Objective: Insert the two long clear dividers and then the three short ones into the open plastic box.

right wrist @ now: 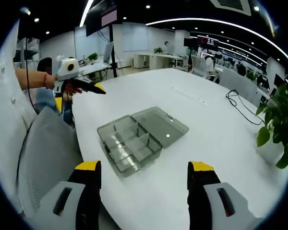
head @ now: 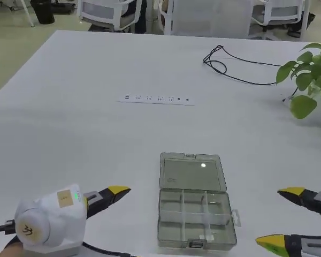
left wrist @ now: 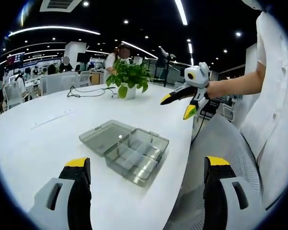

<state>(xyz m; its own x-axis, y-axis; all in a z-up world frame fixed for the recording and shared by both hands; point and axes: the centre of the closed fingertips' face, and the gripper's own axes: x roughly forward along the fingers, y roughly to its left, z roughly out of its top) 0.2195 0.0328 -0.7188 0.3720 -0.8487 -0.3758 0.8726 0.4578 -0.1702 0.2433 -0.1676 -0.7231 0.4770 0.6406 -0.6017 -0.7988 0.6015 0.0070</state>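
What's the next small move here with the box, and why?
Probably bring the right gripper over the open box to check seating: dividers already split it into compartments, and that gripper and the left gripper hang open and empty on either side.

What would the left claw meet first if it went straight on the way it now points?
Most likely the open plastic box: the left gripper view shows it lying ahead, between the jaws of the left claw. Height is unclear, so the claw might pass just above it.
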